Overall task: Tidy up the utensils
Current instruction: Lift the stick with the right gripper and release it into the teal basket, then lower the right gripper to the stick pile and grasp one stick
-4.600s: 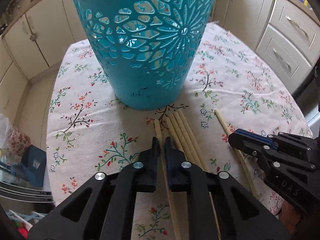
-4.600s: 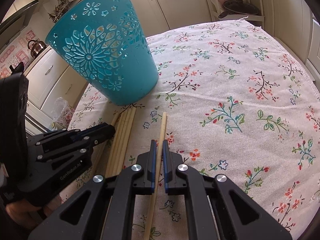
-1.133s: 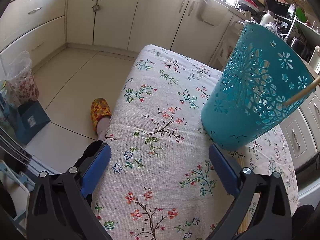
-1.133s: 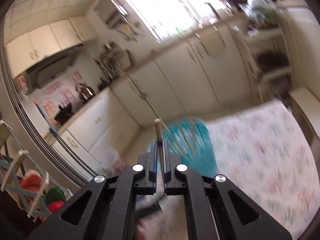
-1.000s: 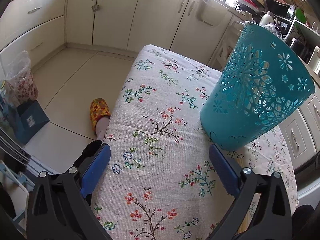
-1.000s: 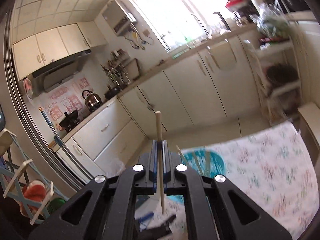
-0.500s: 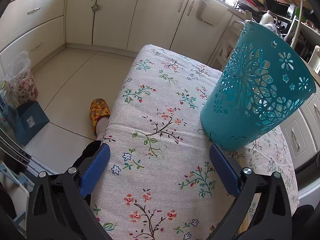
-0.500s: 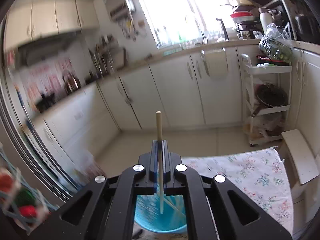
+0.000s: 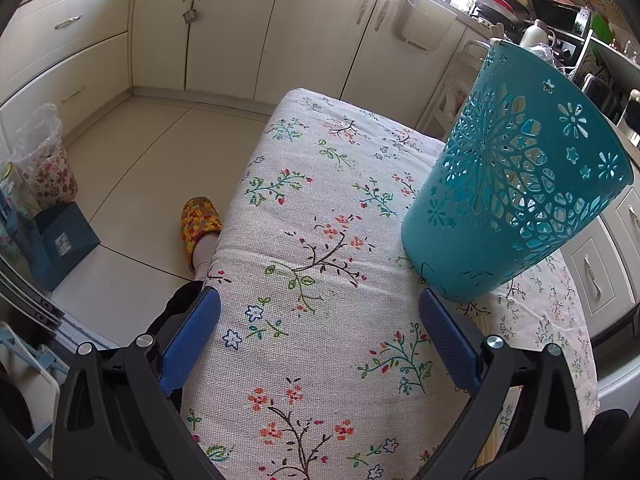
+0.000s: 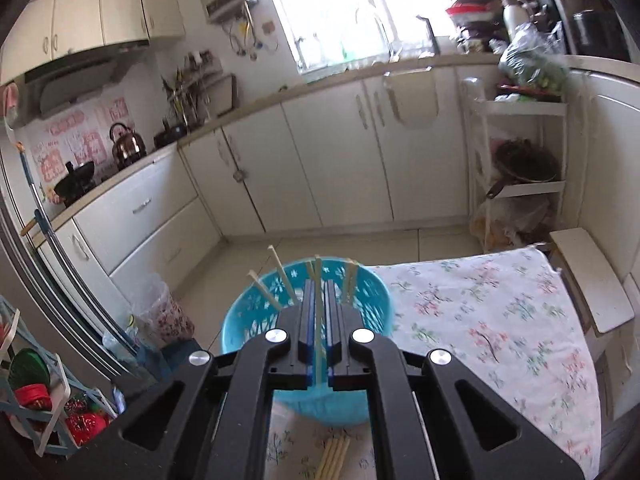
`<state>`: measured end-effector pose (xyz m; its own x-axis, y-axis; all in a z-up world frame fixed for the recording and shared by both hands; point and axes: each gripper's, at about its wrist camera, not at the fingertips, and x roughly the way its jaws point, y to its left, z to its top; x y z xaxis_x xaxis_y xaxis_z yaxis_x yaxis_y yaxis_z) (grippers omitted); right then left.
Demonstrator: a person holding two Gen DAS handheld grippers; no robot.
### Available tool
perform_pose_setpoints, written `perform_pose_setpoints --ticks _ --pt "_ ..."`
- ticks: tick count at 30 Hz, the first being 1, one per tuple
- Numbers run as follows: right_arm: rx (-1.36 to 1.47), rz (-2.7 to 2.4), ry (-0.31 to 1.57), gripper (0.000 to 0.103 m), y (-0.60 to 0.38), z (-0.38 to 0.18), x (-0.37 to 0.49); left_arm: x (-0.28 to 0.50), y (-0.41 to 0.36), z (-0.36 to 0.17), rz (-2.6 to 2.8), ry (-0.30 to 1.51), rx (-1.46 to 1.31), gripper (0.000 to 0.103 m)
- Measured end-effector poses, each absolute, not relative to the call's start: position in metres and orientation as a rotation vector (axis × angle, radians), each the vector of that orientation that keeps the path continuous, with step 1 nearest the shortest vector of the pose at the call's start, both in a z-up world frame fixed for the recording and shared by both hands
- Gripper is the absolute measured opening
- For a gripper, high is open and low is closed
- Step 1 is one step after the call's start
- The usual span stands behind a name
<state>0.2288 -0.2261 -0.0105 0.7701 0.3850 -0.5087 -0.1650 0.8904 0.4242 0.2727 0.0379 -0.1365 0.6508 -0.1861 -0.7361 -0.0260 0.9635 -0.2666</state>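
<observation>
A teal cut-out basket [image 9: 516, 184] stands on the floral tablecloth [image 9: 320, 264]; it also shows from above in the right wrist view [image 10: 256, 320]. My left gripper [image 9: 318, 340] is open and empty, low over the cloth, left of the basket. My right gripper [image 10: 318, 292] is above the basket's mouth, its jaws slightly parted around a pale chopstick [image 10: 318, 300] that hangs down into the basket. Several chopsticks [image 10: 280, 276] lean inside the basket. More chopsticks [image 10: 334, 458] lie on the cloth by the basket's base.
White kitchen cabinets [image 9: 240, 28] ring the table. A foot in a yellow slipper [image 9: 200, 224] is on the floor by the table's left edge. A white shelf rack [image 10: 520, 184] stands at the back right. A stool [image 10: 588, 280] is beside the table.
My right gripper has lowered toward the basket and the chopstick has slid down between its jaws into the basket. My left gripper has stayed still and open.
</observation>
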Motion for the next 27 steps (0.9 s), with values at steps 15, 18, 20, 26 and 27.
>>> perform_pose_setpoints --ticks 15,18,20,26,27 --pt "0.352 0.319 1.007 0.006 -0.188 -0.142 0.179 0.272 0.038 -0.137 -0.084 0.863 -0.254 0.095" --pt "0.332 0.310 1.012 0.006 -0.185 -0.144 0.183 0.271 0.037 -0.137 -0.081 0.865 -0.250 0.095" --pt "0.318 0.300 1.016 0.006 -0.182 -0.148 0.184 0.271 0.038 -0.137 -0.082 0.864 -0.252 0.095" --pt "0.313 0.293 1.014 0.007 -0.180 -0.149 0.188 0.271 0.038 -0.137 -0.082 0.864 -0.252 0.095" --pt "0.320 0.296 1.013 0.012 -0.180 -0.149 0.189 0.272 0.038 -0.137 -0.082 0.864 -0.252 0.095"
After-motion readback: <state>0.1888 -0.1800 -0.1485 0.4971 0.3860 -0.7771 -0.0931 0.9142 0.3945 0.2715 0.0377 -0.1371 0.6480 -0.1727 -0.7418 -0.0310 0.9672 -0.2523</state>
